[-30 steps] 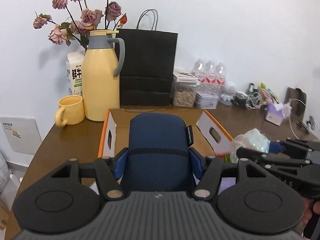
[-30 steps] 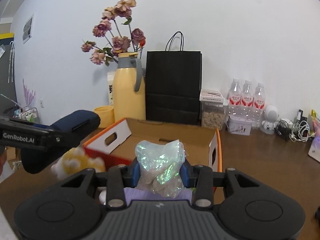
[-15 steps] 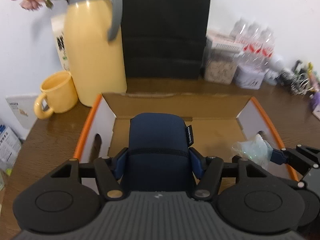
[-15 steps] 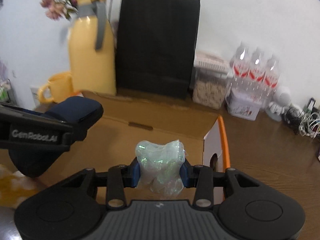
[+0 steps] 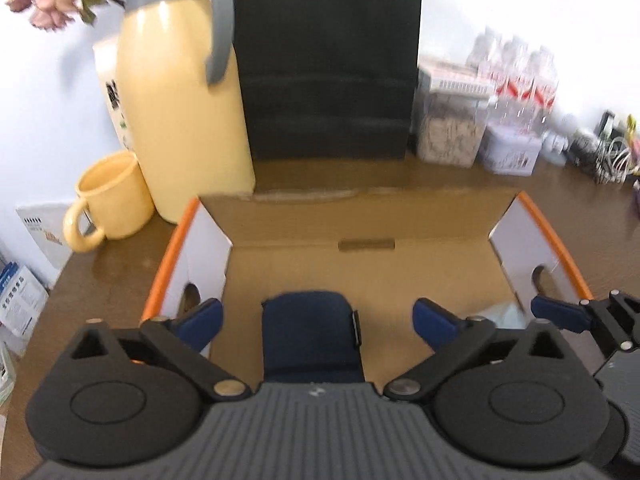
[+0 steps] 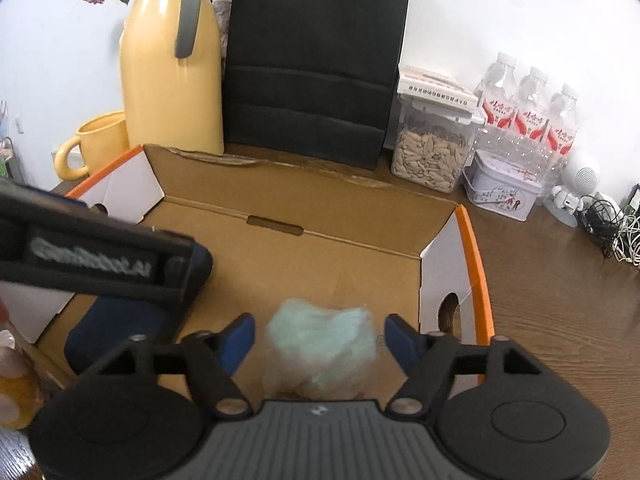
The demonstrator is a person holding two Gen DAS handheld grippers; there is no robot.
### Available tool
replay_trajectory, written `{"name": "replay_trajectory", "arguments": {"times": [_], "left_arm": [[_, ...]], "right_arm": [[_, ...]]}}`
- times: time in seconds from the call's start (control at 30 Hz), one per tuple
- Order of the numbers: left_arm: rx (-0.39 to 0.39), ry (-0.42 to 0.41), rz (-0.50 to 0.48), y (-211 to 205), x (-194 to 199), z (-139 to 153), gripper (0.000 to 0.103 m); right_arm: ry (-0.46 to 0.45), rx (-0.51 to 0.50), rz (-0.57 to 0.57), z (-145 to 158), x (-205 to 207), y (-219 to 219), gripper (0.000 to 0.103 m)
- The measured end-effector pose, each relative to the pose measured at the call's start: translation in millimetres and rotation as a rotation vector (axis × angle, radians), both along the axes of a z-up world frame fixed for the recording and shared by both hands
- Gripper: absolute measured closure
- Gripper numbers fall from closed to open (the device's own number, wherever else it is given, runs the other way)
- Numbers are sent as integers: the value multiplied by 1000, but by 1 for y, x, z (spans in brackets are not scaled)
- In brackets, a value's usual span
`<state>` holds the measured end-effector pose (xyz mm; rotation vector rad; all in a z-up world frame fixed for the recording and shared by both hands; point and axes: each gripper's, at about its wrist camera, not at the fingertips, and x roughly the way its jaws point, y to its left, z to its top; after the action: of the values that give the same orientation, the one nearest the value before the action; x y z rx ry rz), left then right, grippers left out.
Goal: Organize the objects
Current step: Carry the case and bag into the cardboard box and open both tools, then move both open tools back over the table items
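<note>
You are at the drop: both things sit over the open cardboard box point(image 5: 360, 276), so draw each claw straight up and back without brushing what lies under it. Keep the fingers wide as you lift, so no pad snags fabric or film, and watch the orange-edged side flaps point(image 6: 474, 264) as you clear them.

Your left claw point(image 5: 316, 320) is spread wide, its blue pads point(image 5: 202, 316) well apart from the dark blue pouch point(image 5: 310, 332), which lies between them, low in the box on its left half. It pinches nothing.

Your right claw point(image 6: 318, 338) is likewise spread, pads clear on both sides of the crumpled iridescent plastic bag point(image 6: 320, 352). The bag is blurred, so you cannot tell whether it rests on the box floor or is in mid-fall; it is inside the box on the right half, near the flap with the hand hole.

On the table point(image 6: 552, 300) behind the box stand a yellow jug point(image 6: 172, 72), a yellow mug point(image 5: 110, 196) and a black paper bag point(image 6: 316, 60); none needs touching.
</note>
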<state>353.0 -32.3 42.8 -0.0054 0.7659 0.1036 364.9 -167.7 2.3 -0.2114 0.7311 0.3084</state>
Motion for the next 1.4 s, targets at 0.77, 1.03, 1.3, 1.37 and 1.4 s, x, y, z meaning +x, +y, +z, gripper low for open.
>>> {"name": "replay_trajectory", "arguments": {"times": [0.77,1.03,1.3,1.37,1.4], "left_arm": [[12,-269,-92,33,-236,25,0],[19,-214,-140,28,-288,-22,0],[8,-185,-162,18,-319,-50,0],[-10,-175,-164,16,-323,-55,0],[-22,-169,-164,15,-324,-57,0]], "right_arm": [[-303,33,64,67,-242,-83,0],[-219,42,42,21,-306,-106,0],[-147,39,24,-14,-330,-109,0],[-133,44,15,-19,-332,-109,0],[-127,50,8,-23,-333,-110,0]]}}
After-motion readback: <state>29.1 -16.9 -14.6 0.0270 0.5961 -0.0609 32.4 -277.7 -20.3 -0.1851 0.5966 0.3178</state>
